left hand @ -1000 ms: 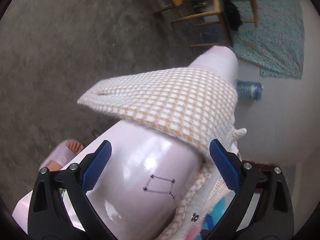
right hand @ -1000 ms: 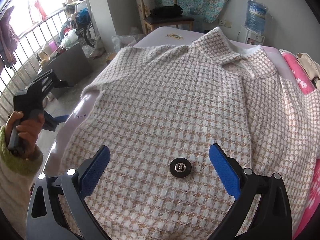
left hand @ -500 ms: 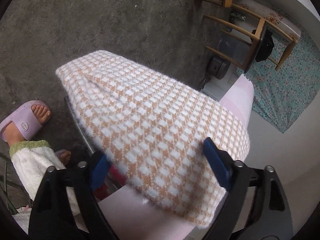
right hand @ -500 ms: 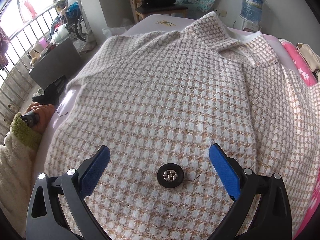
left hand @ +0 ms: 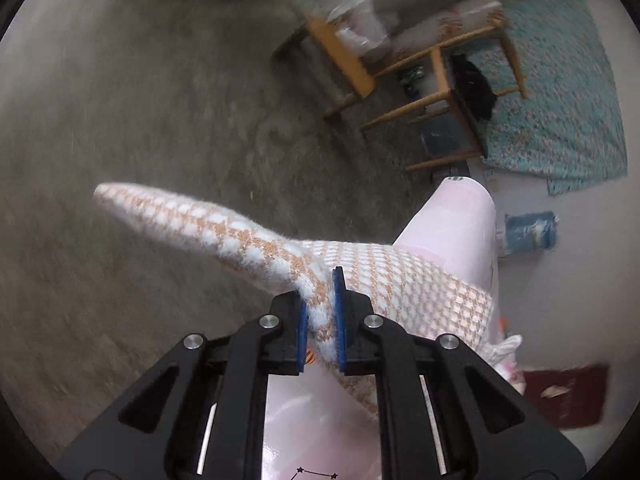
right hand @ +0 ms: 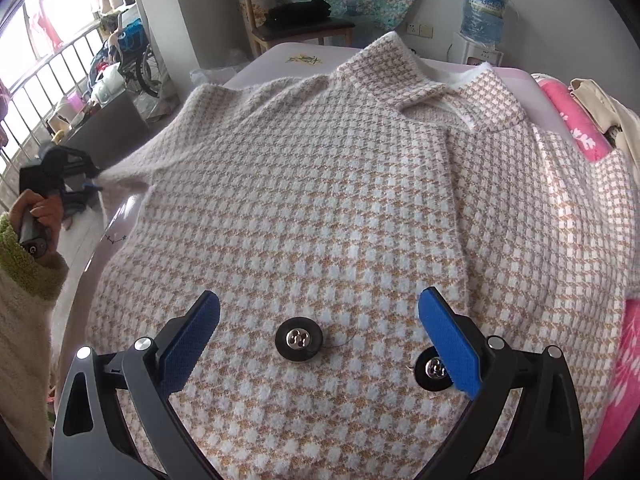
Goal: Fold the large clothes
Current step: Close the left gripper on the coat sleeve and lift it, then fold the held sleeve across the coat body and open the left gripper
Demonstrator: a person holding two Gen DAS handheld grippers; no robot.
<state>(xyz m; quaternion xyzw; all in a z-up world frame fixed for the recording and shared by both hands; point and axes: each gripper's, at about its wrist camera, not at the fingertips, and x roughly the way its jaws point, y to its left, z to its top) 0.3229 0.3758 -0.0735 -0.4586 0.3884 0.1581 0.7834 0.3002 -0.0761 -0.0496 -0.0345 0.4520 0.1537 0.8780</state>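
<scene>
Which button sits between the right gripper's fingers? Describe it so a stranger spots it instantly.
Start at the checked orange-and-white coat spread over the pink table. Near its lower edge, the open right gripper frames a black button with a shiny metal centre. A second button lies half hidden behind the blue right-hand pad.

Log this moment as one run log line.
left gripper: shut on sleeve | right gripper: open above coat | fold: not begun
</scene>
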